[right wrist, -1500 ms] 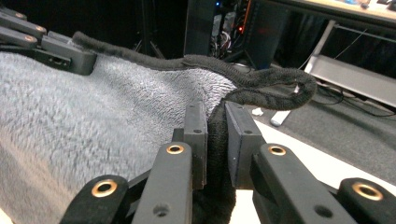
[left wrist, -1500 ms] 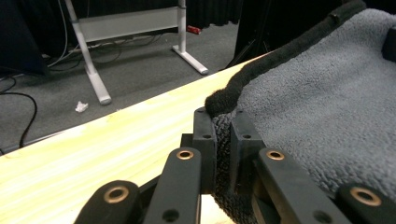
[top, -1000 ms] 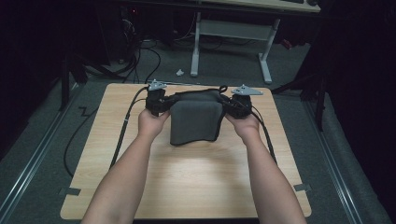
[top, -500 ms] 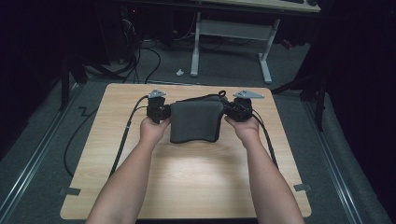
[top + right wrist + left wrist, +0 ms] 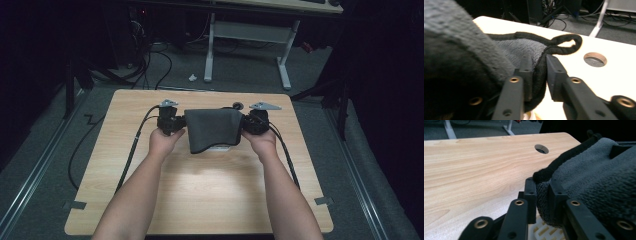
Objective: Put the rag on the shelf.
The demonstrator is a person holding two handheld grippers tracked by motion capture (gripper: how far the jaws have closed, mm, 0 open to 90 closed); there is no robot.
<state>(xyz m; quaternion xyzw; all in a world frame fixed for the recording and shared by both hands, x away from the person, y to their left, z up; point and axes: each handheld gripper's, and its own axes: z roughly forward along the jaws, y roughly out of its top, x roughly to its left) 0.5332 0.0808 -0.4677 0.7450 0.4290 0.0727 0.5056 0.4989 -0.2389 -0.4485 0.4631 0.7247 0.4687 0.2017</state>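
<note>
Nearest, two bare forearms come in from six o'clock of the high view and spread toward the middle of the table (image 5: pixel 150 200). Each hand grips one tool: the left gripper (image 5: pixel 176 122) sits at about nine o'clock of the towel (image 5: pixel 215 129), the right gripper (image 5: pixel 248 122) at about three o'clock of it. Between them the dark grey towel hangs folded, its lower edge draped over a small white thing (image 5: pixel 220 148) on the wood.

Seen along the left gripper (image 5: pixel 543 195), a thick fold of towel (image 5: pixel 594 180) fills the gap between the jaws and both pads seem to touch it; the jaws have just been opening. At six o'clock below them shows a white ribbed piece (image 5: pixel 544 231).

Seen along the right gripper (image 5: pixel 539 72), the towel (image 5: pixel 519 50) hem lies between the jaws against the left pad, while a thin gap shows beside the right one; these jaws too have just been opening, so the hold looks slack. A hem loop (image 5: pixel 566 43) sticks out at one o'clock.

Farther off, a round hole (image 5: pixel 595 58) pierces the tabletop. Beyond the table's twelve o'clock edge stand a white desk frame (image 5: pixel 250 35) and loose cables (image 5: pixel 155 60) on the floor.
</note>
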